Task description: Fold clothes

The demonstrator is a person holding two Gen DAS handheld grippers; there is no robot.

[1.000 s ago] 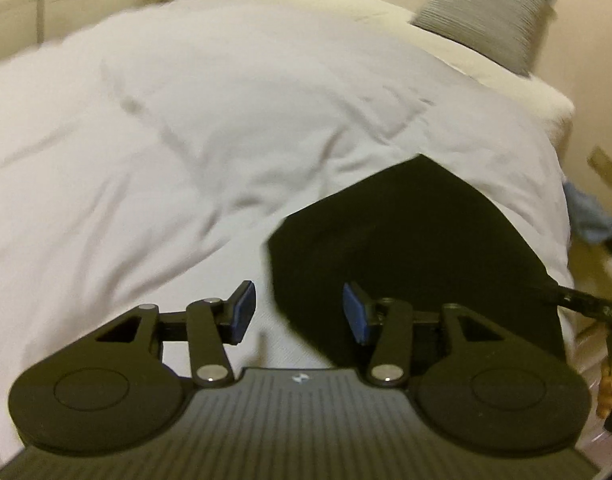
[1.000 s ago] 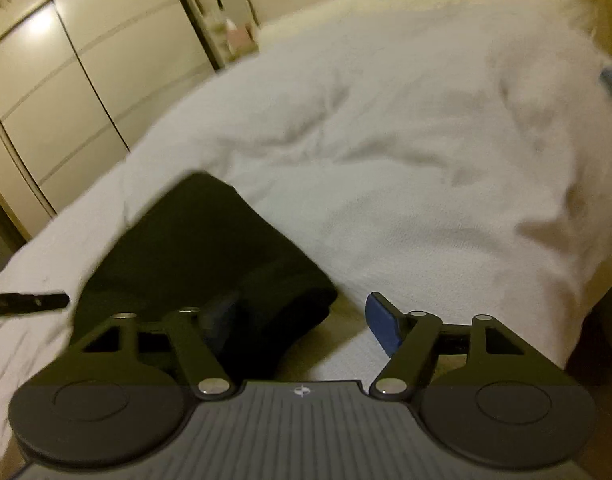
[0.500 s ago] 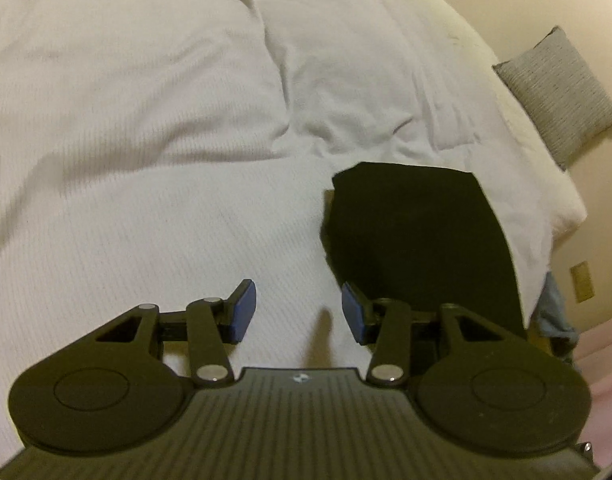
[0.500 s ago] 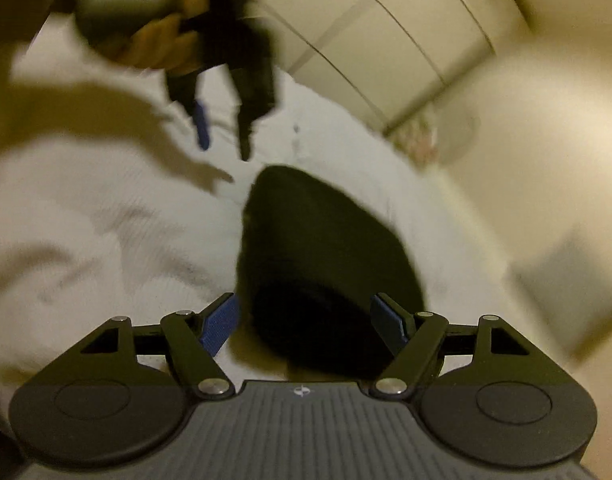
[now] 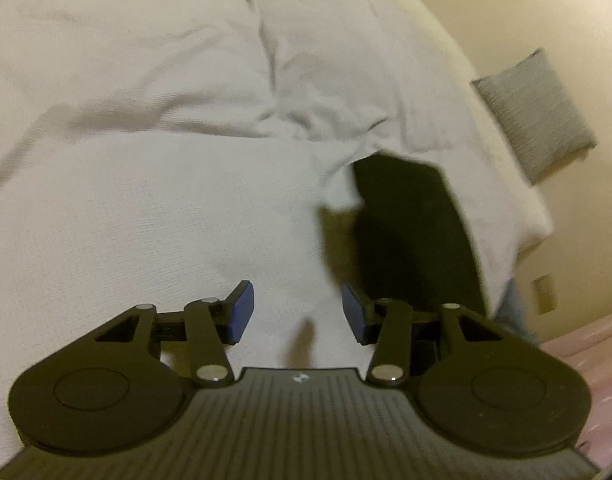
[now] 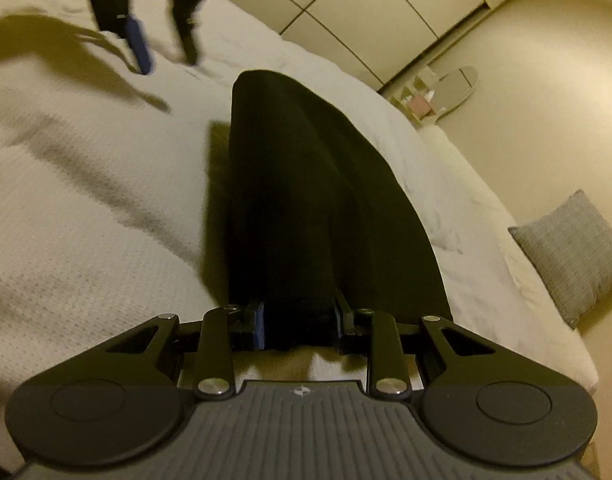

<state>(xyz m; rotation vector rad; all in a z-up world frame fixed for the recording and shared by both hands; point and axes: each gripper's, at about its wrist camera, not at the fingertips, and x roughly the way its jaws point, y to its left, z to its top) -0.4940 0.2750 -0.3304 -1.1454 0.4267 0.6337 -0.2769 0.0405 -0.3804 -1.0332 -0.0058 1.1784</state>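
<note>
Left claw (image 5: 293, 308) gapes empty; right claw (image 6: 297, 322) is clamped.

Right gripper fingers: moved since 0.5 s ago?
Yes. The right gripper fingers have closed inward onto the near edge of the black garment on the white bedspread; earlier they stood wide apart around it.

White bed (image 5: 145, 160), grey pillow (image 6: 574, 248) (by wall), cream wardrobe (image 6: 386, 8) w/ warm light.

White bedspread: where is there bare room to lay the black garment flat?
The widest free stretch of the white bedspread lies left of the black garment, below the big crease. It narrows on the far side, toward the grey pillow and the bed edge. The right gripper grips the garment; the left gripper hovers open.
</note>
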